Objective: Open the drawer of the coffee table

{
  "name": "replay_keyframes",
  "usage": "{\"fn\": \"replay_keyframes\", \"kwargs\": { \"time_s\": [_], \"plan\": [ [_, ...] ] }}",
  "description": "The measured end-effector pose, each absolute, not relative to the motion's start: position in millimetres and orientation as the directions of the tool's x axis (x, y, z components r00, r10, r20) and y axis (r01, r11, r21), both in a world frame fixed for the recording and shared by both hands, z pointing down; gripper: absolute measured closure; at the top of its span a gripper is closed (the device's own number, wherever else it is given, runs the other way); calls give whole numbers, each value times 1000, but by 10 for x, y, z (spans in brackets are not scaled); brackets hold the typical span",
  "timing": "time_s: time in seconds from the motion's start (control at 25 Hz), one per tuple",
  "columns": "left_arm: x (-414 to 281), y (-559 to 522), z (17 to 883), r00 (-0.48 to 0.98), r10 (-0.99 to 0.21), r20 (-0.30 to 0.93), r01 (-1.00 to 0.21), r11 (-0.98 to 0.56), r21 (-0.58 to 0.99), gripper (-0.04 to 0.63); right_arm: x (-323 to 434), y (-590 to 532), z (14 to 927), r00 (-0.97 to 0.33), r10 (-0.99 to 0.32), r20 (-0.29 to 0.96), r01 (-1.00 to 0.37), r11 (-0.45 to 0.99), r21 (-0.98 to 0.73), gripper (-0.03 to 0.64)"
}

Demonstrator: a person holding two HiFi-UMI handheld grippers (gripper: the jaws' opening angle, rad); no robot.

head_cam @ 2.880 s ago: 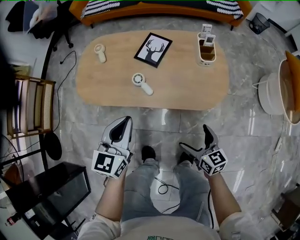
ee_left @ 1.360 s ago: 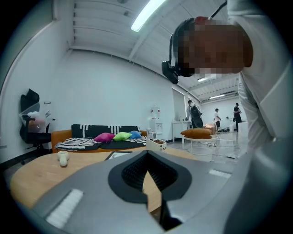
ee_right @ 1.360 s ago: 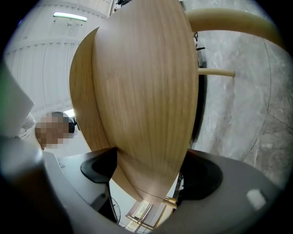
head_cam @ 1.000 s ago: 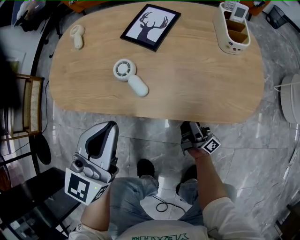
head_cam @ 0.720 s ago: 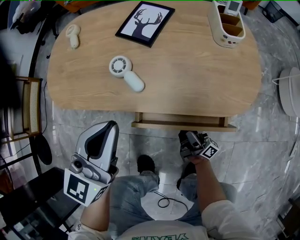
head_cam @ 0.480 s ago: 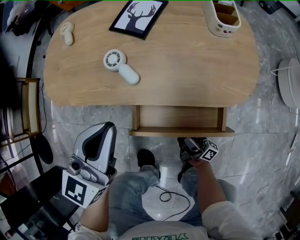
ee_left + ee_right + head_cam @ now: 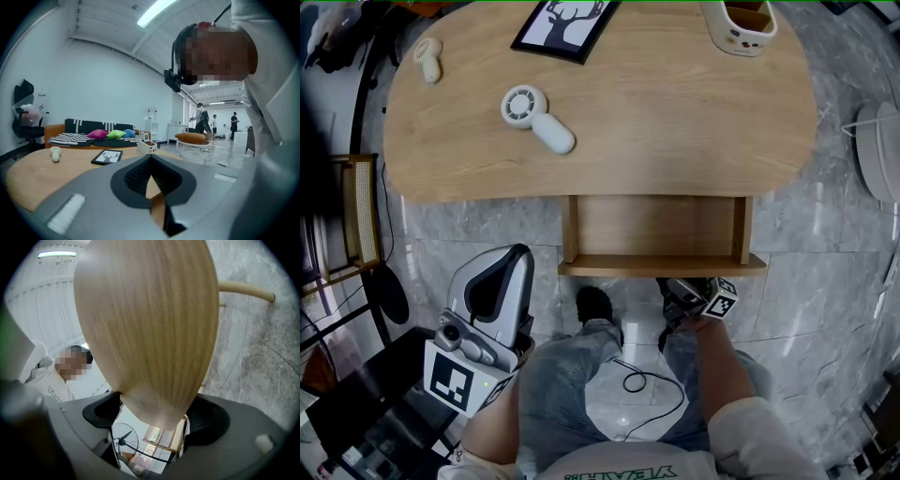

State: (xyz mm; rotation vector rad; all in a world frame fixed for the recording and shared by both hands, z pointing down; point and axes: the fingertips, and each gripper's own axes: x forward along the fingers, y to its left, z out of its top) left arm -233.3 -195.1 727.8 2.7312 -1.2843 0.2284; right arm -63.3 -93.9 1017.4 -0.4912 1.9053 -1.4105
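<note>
Drawer [image 7: 656,225] of the coffee table [image 7: 675,112]: it stands pulled out from under the near long edge of the oval wooden top, towards the person, with its bare wooden floor and two side walls exposed. The drawer front [image 7: 661,267] forms the nearest edge, over the grey marble floor [image 7: 825,281].

Right gripper [image 7: 679,286]: it sits just below the drawer front, right of centre. In the right gripper view the wooden panel [image 7: 145,324] fills the space between the two jaws, which are clamped on it from either side.

Left gripper [image 7: 521,251]: it is held well apart from the drawer, beside the person's left knee [image 7: 572,375], level with the tabletop in its own view. Its jaws are together at the tips and carry nothing.

On the tabletop, all well back from the drawer:
- a white handheld fan [image 7: 536,117] lying flat, left of centre
- a smaller cream handheld device [image 7: 427,56] near the left end
- a black-framed deer picture [image 7: 567,23] at the far edge
- a white organiser box [image 7: 739,23] at the far right

One black shoe [image 7: 595,305] and a loop of black cable [image 7: 642,380] lie on the floor between the person's legs.
</note>
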Motion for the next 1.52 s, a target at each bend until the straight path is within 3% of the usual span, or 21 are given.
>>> {"fn": "replay_keyframes", "kwargs": {
  "time_s": [0.16,0.36,0.56,0.8,0.92,1.08,1.32,1.52],
  "plan": [
    [-2342,-1852,7278,640,-740,206,-764,-641,70,597,-647,-943,10130,-684,-669,-292,102,309,-946,183],
    [-2437,-1883,7154,609,-766,204,-789,-612,58,597,-610,-795,10312,-681,-716,-153,29,182,-983,198],
    [-2468,-1820,7041,605,-767,212,-793,-605,74,597,-615,-778,10245,-686,-721,-104,4,139,-990,216],
    [-2491,-1776,6635,590,-774,229,-805,-585,97,597,-645,-380,9887,-800,-599,31,-85,63,-994,222],
    [-2492,-1860,6214,581,-787,207,-813,-571,113,597,-645,-216,9268,-872,-489,21,-86,111,-990,222],
    [-2441,-1974,5478,588,-790,172,-809,-574,129,597,-482,-455,8047,-905,-426,24,-168,303,-938,222],
    [-2421,-2313,4290,584,-805,108,-812,-574,108,597,-116,-1710,5708,-856,-514,56,-432,652,-623,222],
    [-2421,-2373,3304,573,-817,63,-818,-564,112,597,196,-2177,3804,-772,-633,60,-619,727,-297,222]
  ]
}}
